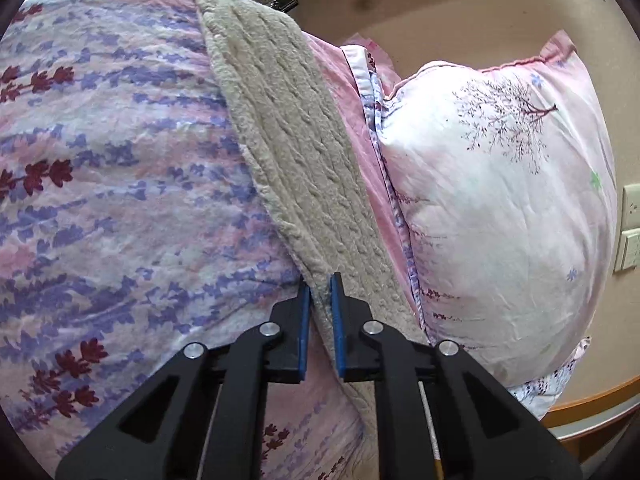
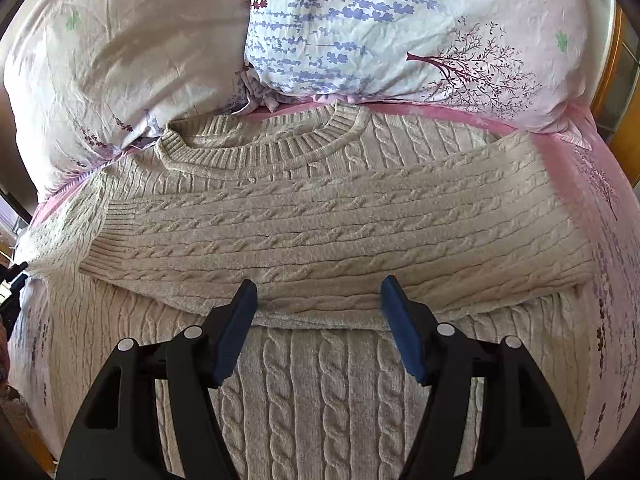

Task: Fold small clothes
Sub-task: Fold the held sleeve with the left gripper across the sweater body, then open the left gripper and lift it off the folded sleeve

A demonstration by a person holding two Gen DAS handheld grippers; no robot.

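A cream cable-knit sweater [image 2: 320, 216] lies flat on the bed, collar toward the pillows, with one sleeve folded across its chest. My right gripper [image 2: 318, 300] is open just above the sweater's middle, at the lower edge of the folded sleeve, holding nothing. In the left wrist view the sweater [image 1: 280, 128] runs as a narrow strip away from the camera. My left gripper [image 1: 320, 296] is nearly closed on the sweater's near edge, the fabric pinched between the blue pads.
A floral duvet [image 1: 112, 168] covers the bed to the left of the sweater. Pillows [image 1: 500, 200] lie at the bed's head, also in the right wrist view [image 2: 400, 28]. A wooden headboard [image 2: 608, 60] and a beige wall [image 1: 460, 4] lie beyond.
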